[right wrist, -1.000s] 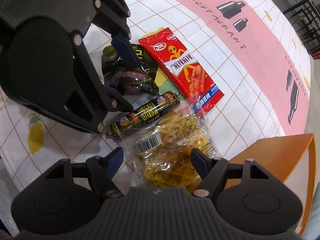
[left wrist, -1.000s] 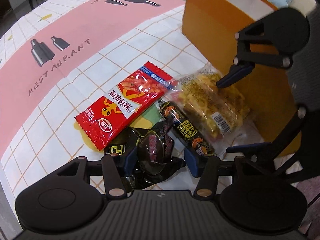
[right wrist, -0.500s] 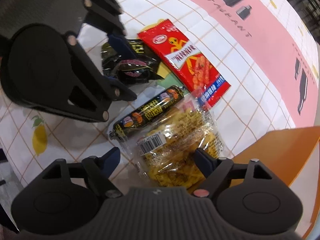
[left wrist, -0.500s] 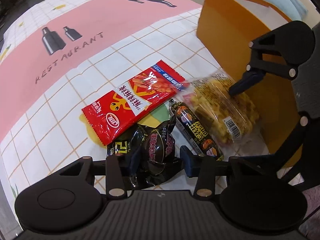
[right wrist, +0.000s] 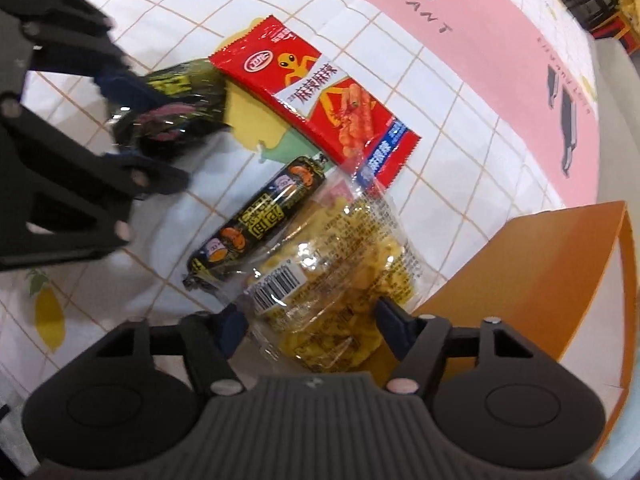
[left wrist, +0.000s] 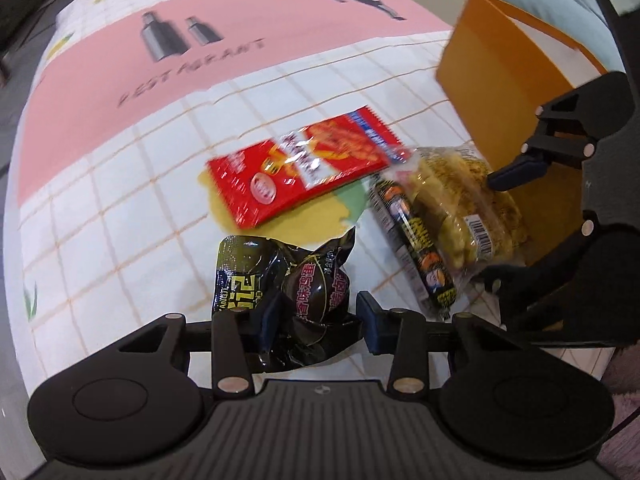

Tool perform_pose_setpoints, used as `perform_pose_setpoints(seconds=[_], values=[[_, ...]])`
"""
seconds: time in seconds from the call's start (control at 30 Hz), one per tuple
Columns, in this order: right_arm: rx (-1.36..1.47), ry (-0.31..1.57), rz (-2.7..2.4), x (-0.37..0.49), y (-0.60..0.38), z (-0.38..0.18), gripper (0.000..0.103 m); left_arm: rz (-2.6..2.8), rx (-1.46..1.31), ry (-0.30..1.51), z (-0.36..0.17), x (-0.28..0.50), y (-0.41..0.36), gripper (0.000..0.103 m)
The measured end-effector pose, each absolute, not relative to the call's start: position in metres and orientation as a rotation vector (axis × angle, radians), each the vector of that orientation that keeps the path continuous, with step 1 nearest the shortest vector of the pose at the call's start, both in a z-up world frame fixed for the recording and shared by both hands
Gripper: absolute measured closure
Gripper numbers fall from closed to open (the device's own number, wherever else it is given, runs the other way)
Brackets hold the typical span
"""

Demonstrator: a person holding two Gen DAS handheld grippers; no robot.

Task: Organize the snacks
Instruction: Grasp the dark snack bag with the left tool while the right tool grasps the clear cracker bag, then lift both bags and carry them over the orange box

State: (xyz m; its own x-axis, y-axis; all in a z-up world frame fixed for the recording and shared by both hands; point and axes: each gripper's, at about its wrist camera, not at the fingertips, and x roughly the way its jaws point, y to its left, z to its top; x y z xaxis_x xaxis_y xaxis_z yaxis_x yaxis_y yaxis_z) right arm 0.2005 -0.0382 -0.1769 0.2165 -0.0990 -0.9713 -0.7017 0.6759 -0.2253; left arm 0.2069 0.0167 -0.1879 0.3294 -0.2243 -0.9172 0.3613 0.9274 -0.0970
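My left gripper is shut on a black egg packet, and a black-and-yellow packet lies against its left finger. Beyond them on the tablecloth lie a red spicy-strip packet and a black sausage stick. A clear bag of yellow snacks rests beside the sausage. My right gripper straddles that bag, its jaws closing with the pads at the wrapper's edges. The left gripper shows blurred at the left of the right wrist view.
An open orange box stands just right of the yellow bag, close to the right gripper; its wall nearly touches the bag. The tablecloth has white squares and a pink band printed with bottles. A light blue cushion sits behind the box.
The left jaws have narrowed onto the black egg packet and the left view has rolled. The right gripper has sunk closer over the yellow bag, its jaws widening, then narrowing.
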Motion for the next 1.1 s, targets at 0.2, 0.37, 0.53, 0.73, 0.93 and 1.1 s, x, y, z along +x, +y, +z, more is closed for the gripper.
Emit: perform_pose_setpoints(seconds=[0.2,0.37,0.53,0.73,0.93,1.1], values=[[-0.817,1.26,0.45,0.192,-0.033,-0.181,0.045,-0.322,0.082,1.201,-0.185,0.185,0.023,0.057],[-0.827,1.21,0.42,0.179,-0.027,-0.18,0.053,-0.273,0.049,1.226,-0.183,0.166,0.029,0.057],[-0.797,1.163,0.396,0.159,-0.026,-0.175,0.064,-0.221,0.026,1.237,-0.182,0.146,0.035,0.057],[-0.696,1.108,0.368,0.138,-0.031,-0.164,0.07,-0.211,-0.017,1.224,-0.178,0.129,0.035,0.057],[-0.542,1.034,0.357,0.099,-0.033,-0.149,0.074,-0.194,-0.082,1.196,-0.171,0.115,0.044,0.057],[-0.42,0.985,0.347,0.068,-0.041,-0.136,0.075,-0.169,-0.088,1.186,-0.17,0.108,0.049,0.058]])
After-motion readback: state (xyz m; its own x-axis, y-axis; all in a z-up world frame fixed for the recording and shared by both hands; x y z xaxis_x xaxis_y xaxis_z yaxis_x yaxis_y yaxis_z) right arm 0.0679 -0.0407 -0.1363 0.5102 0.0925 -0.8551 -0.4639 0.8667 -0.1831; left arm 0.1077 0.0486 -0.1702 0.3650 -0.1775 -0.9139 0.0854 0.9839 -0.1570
